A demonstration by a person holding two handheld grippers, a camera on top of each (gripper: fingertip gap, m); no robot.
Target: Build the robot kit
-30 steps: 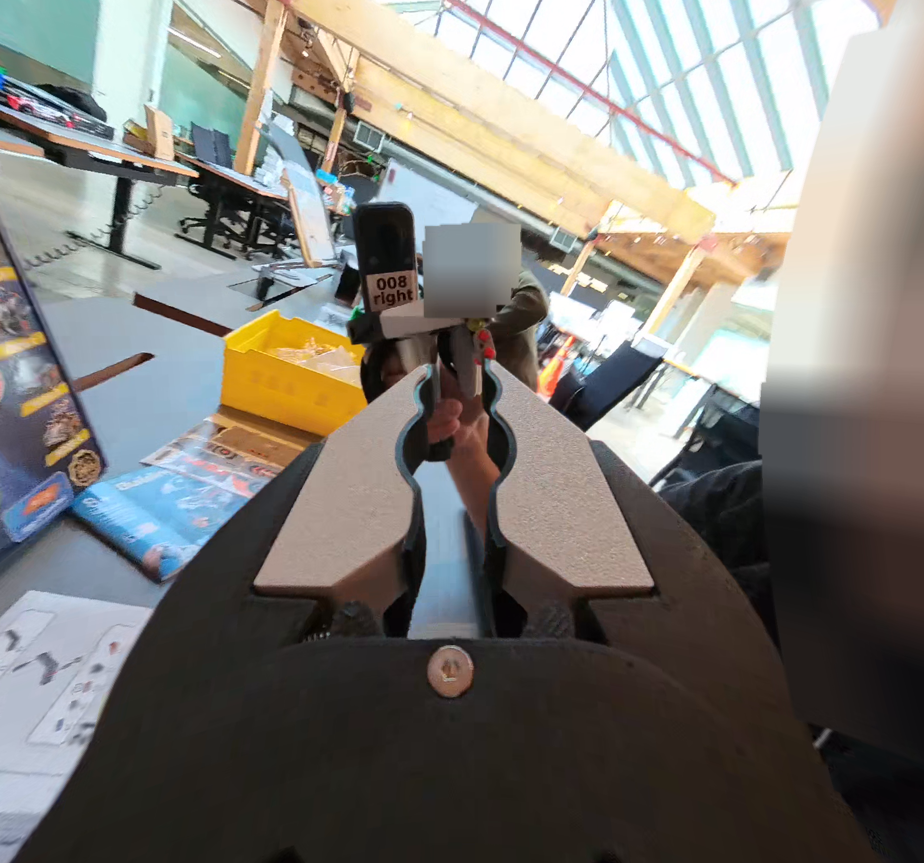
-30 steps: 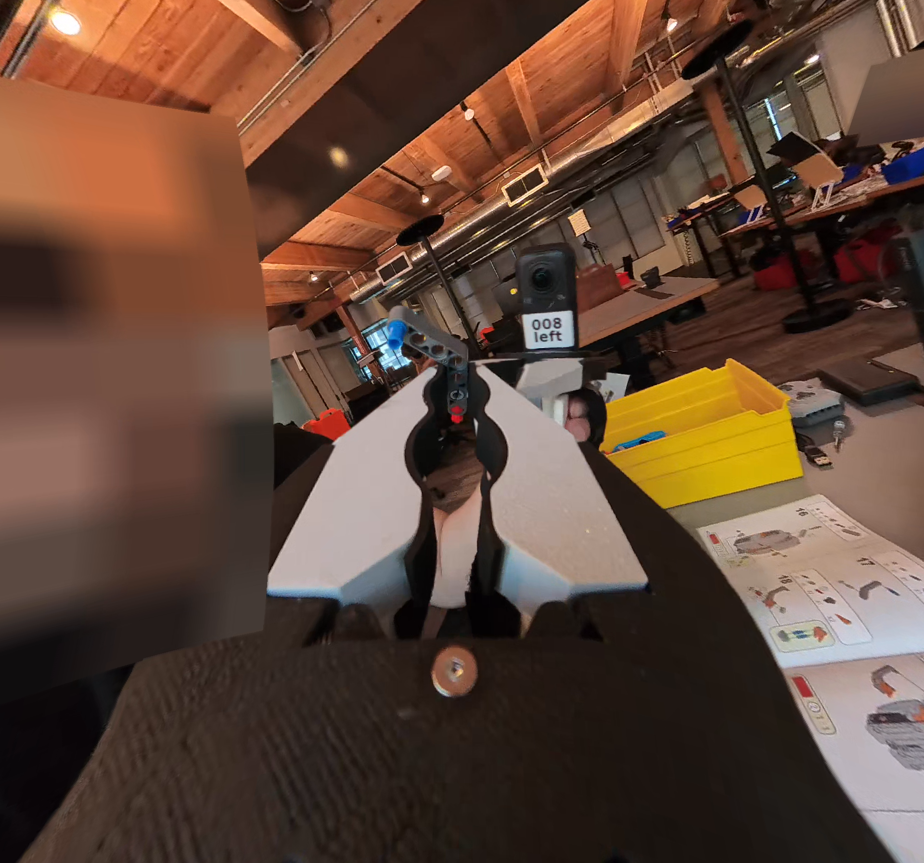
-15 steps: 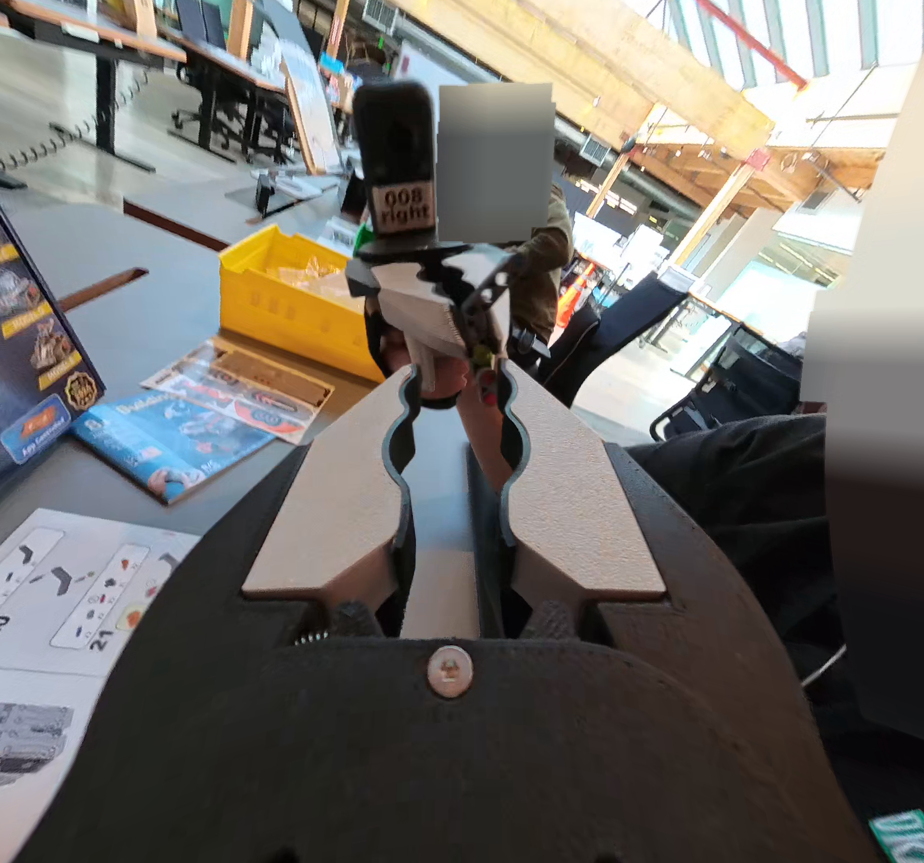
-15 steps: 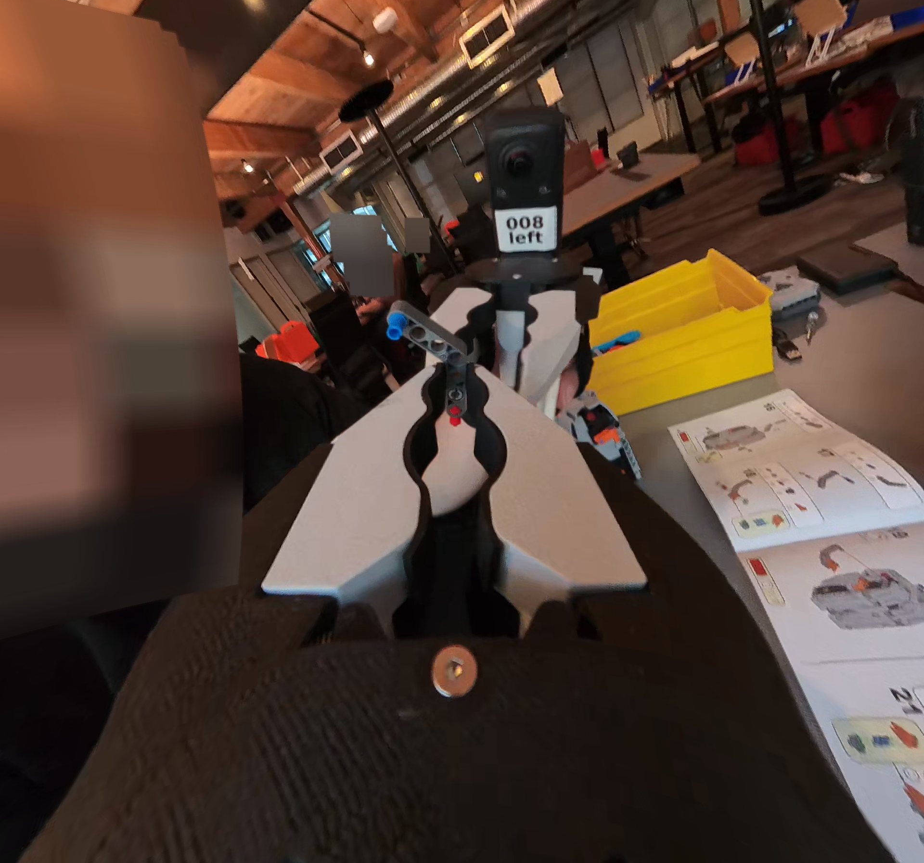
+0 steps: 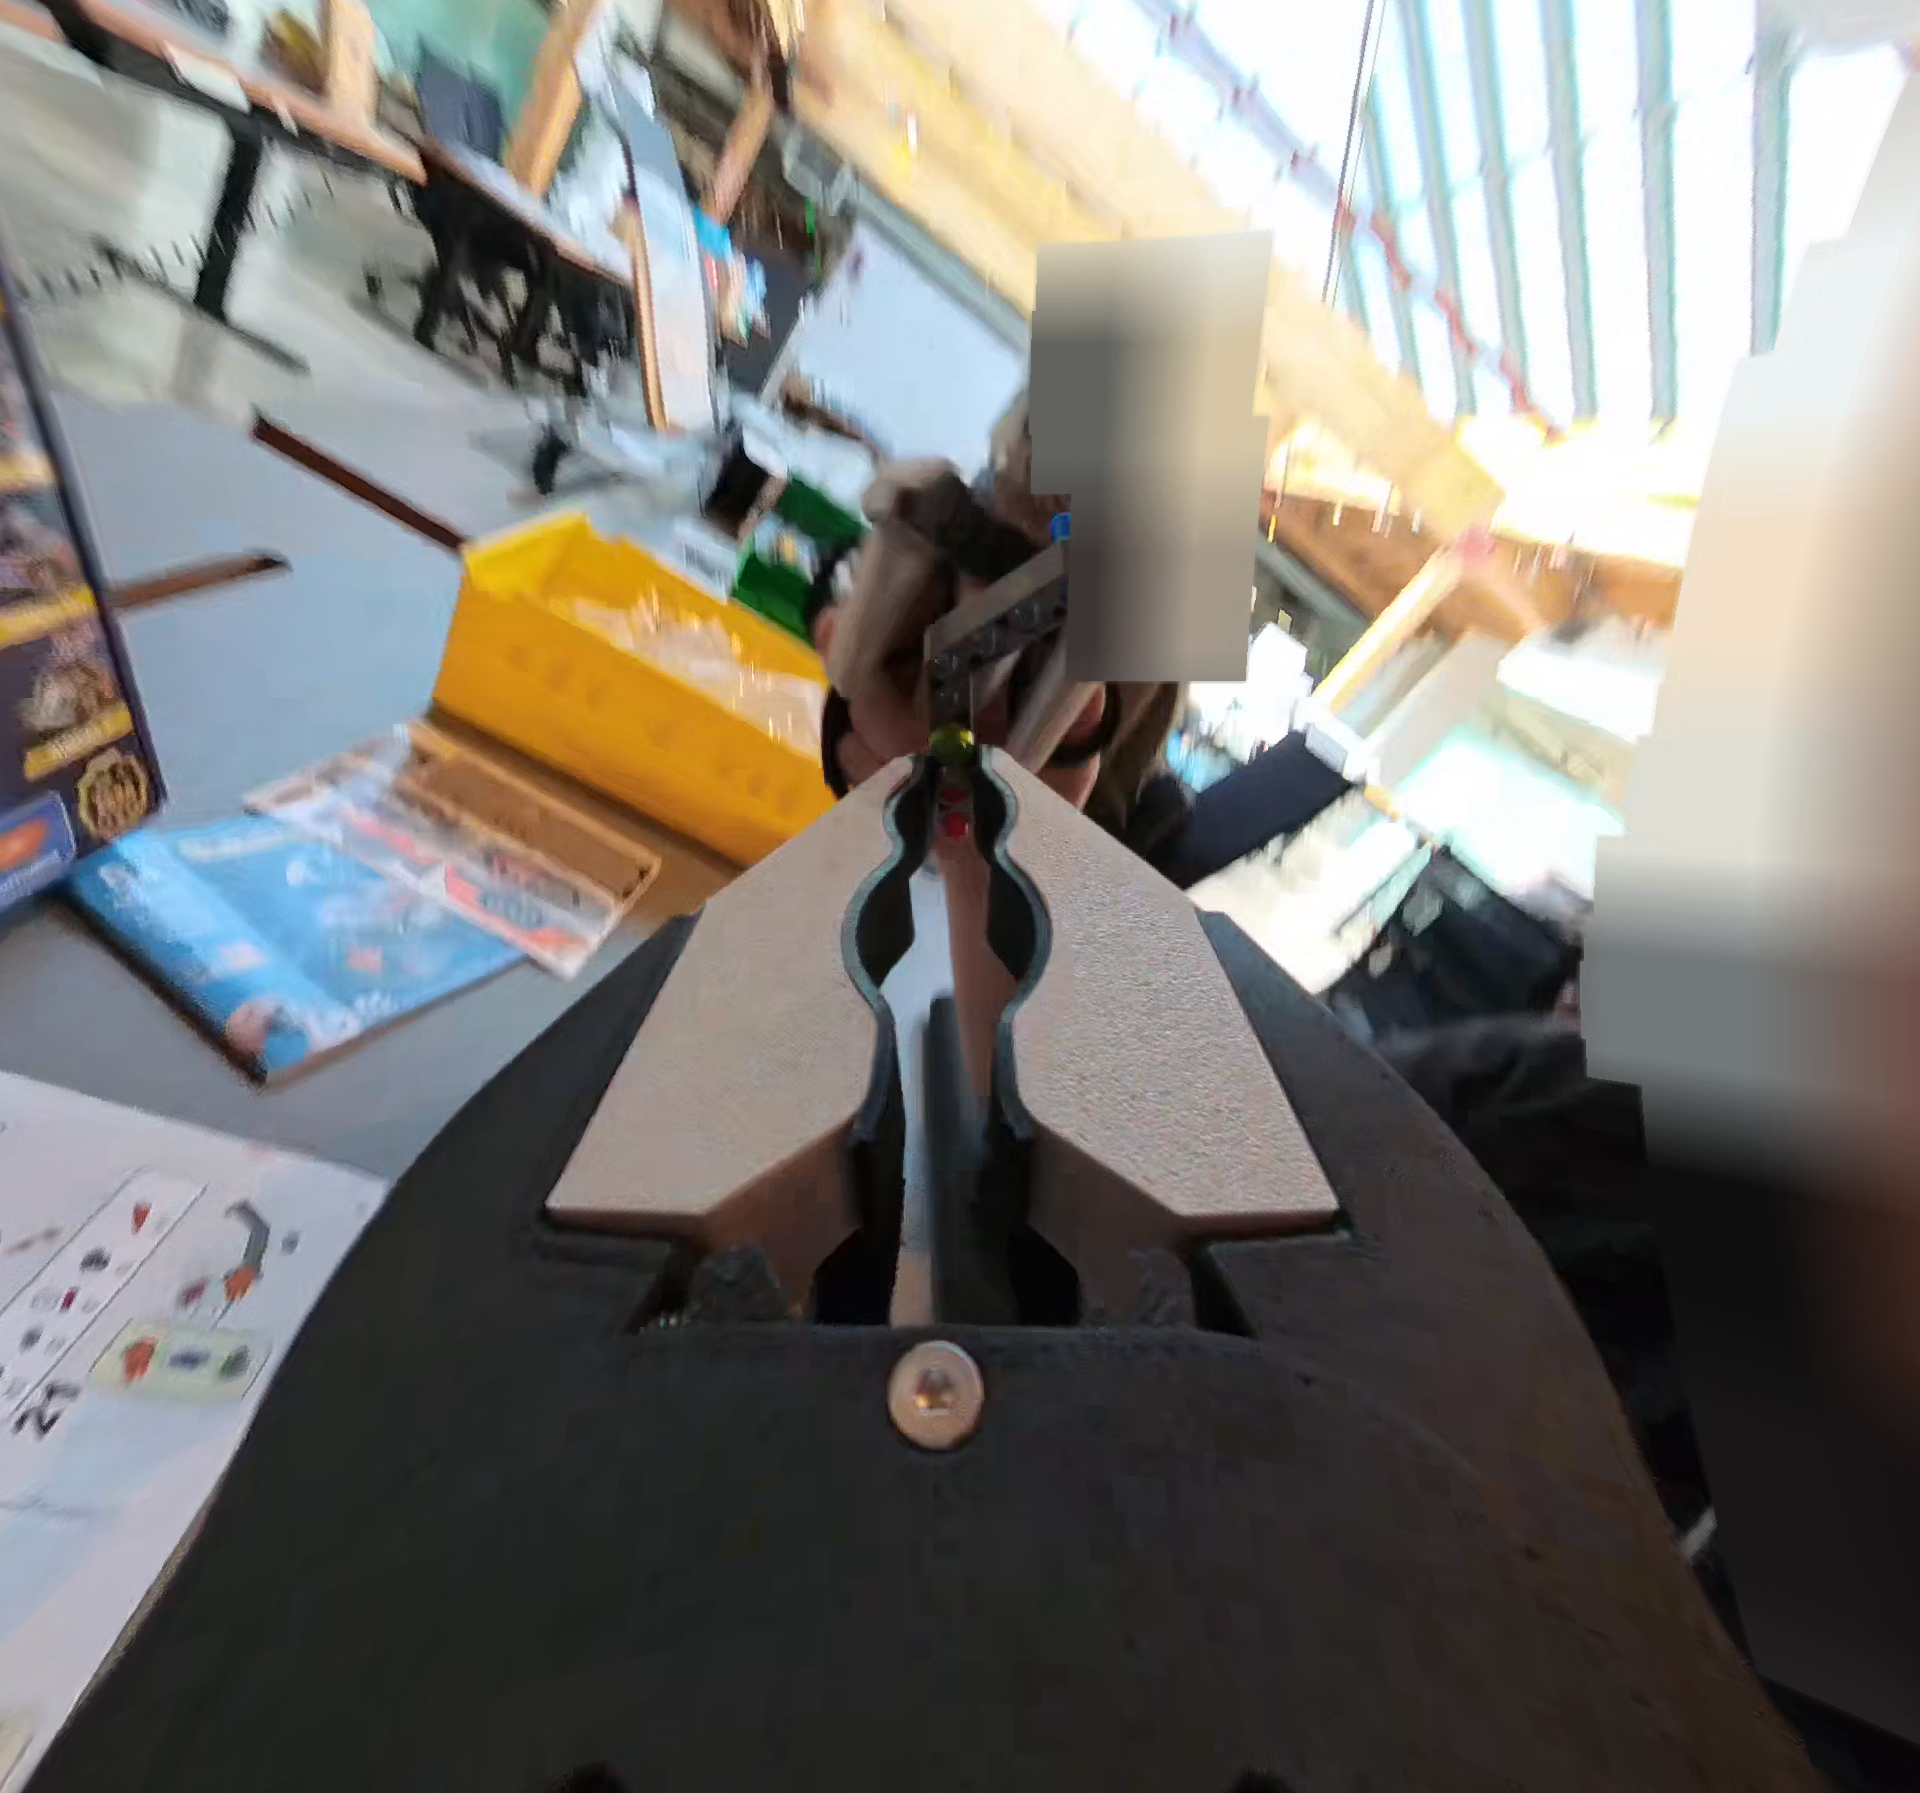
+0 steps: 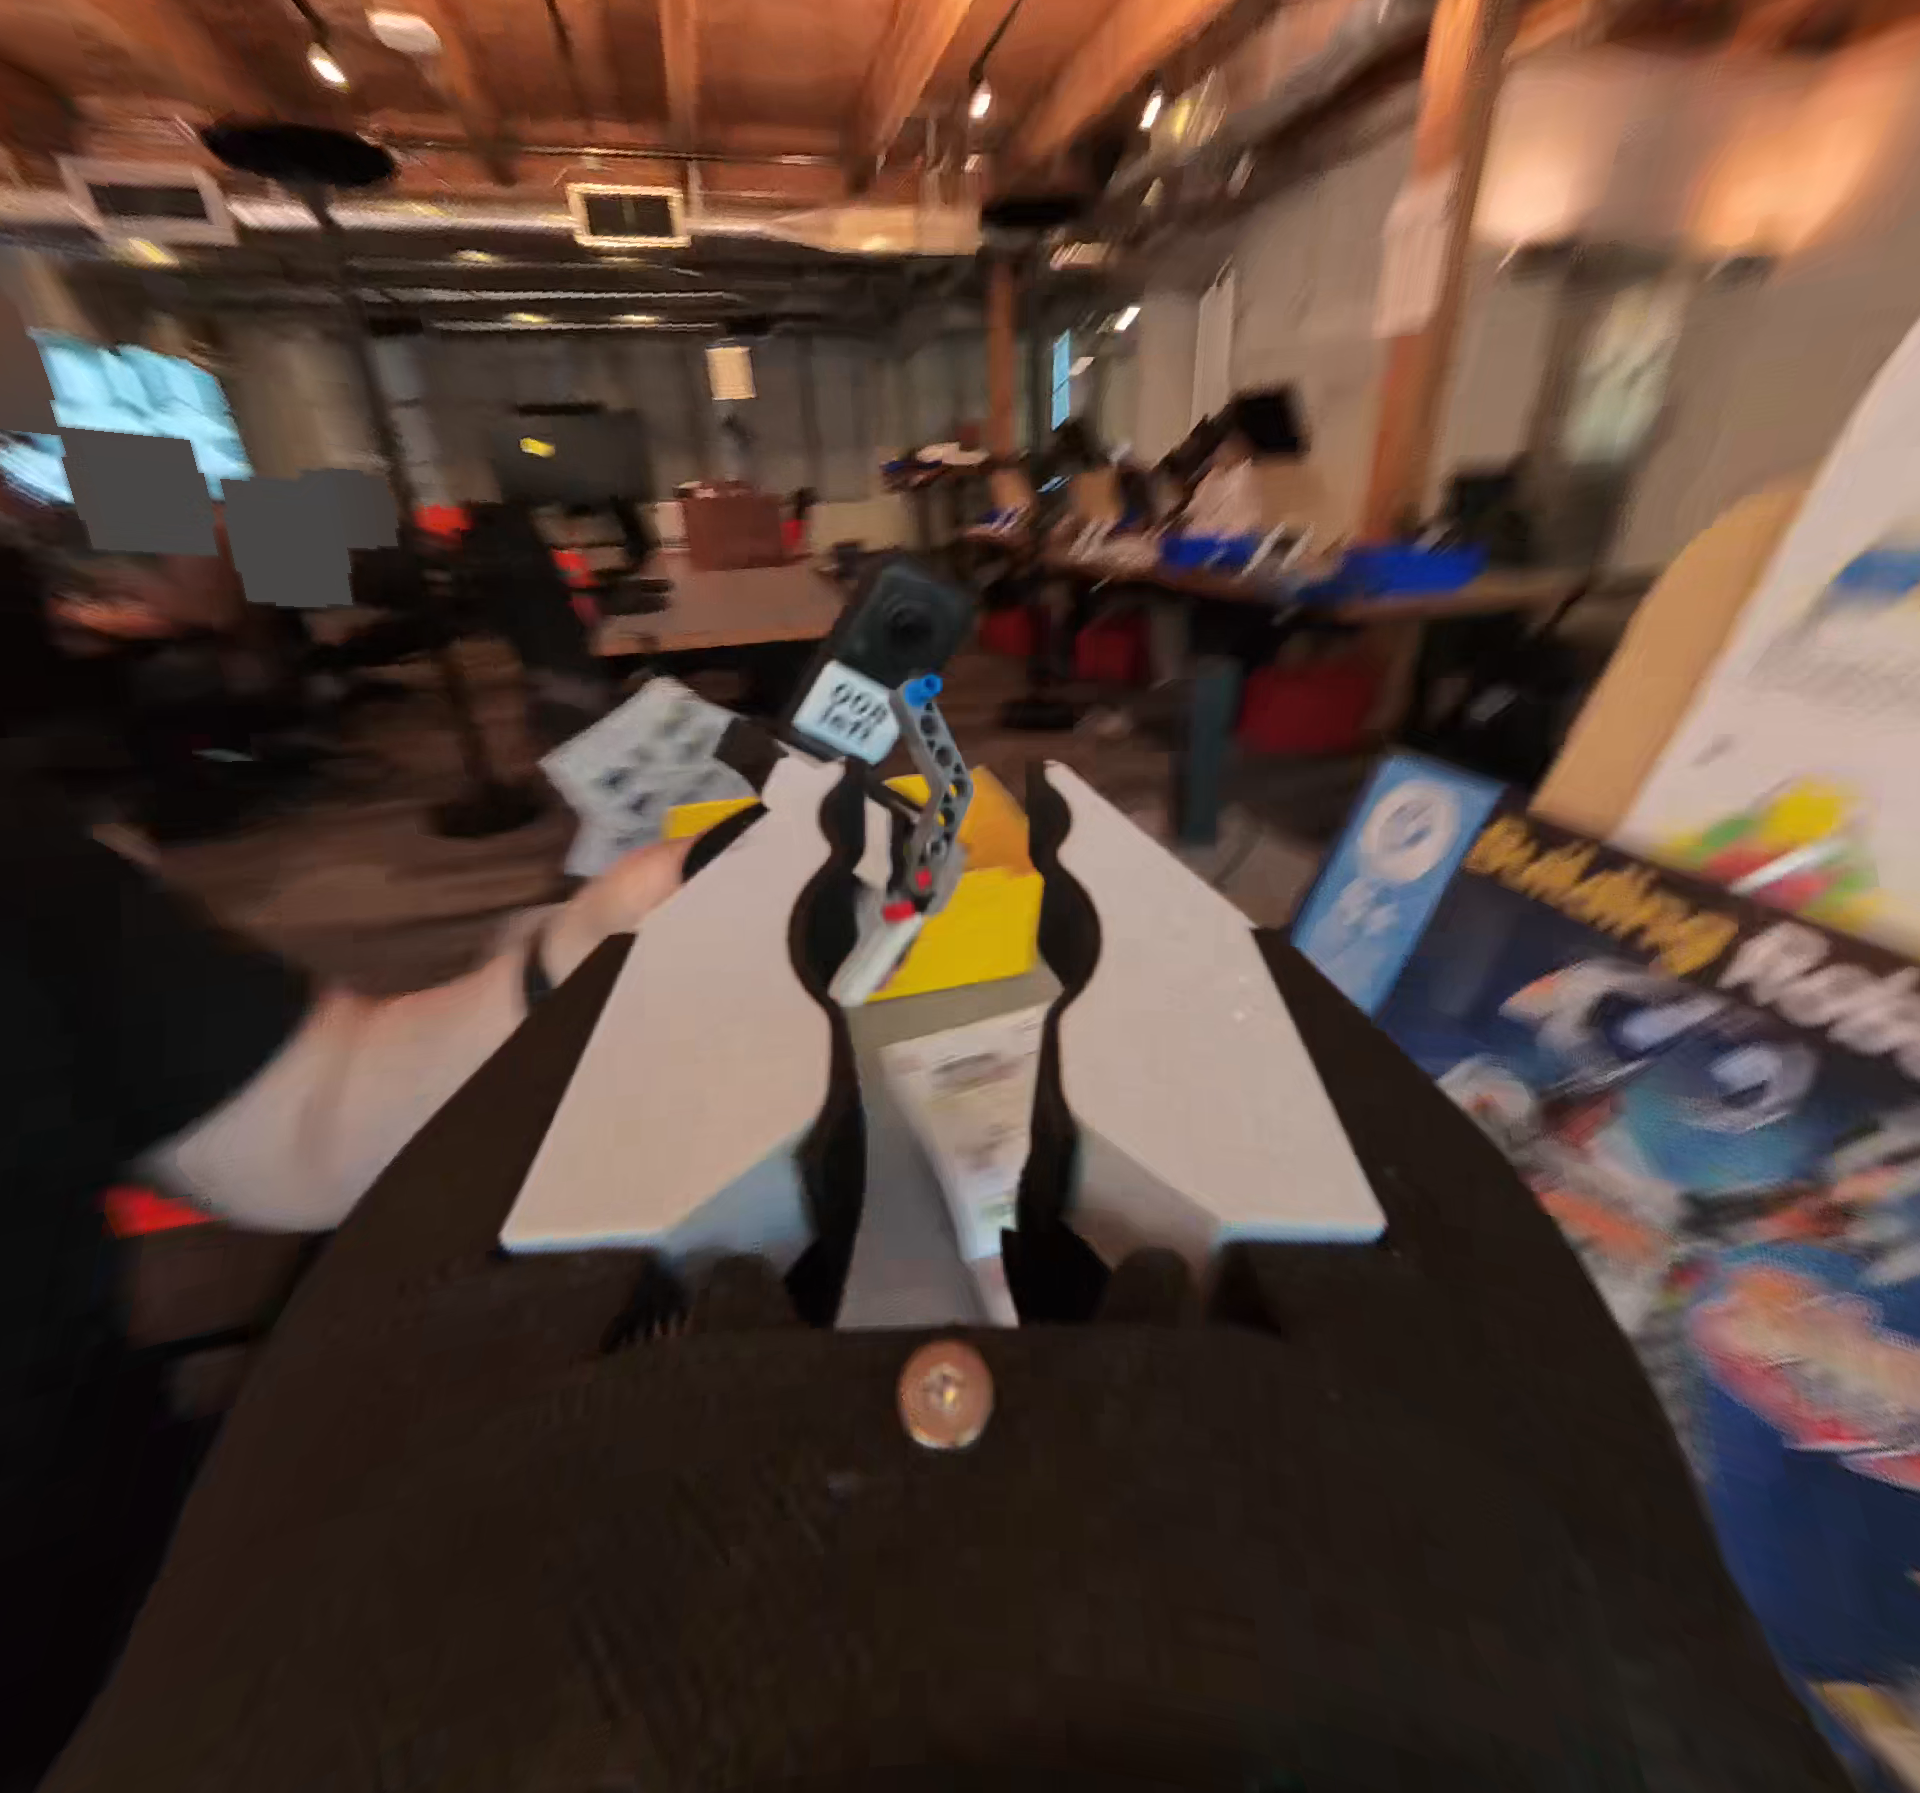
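This is a large open workshop or maker-style office with exposed timber ceiling beams and a sloped skylight. Rows of work desks fill the floor, and a yellow parts bin and printed building instructions lie on the grey table.

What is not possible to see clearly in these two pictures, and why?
Left wrist view: contents of the yellow bin, lost in motion blur.
Left wrist view: the small green part at the fingertips, too small.
Right wrist view: the printed box, blurred and cut by the right edge.
Right wrist view: how the left hand-held gripper grips the grey beam, too small and blurred.
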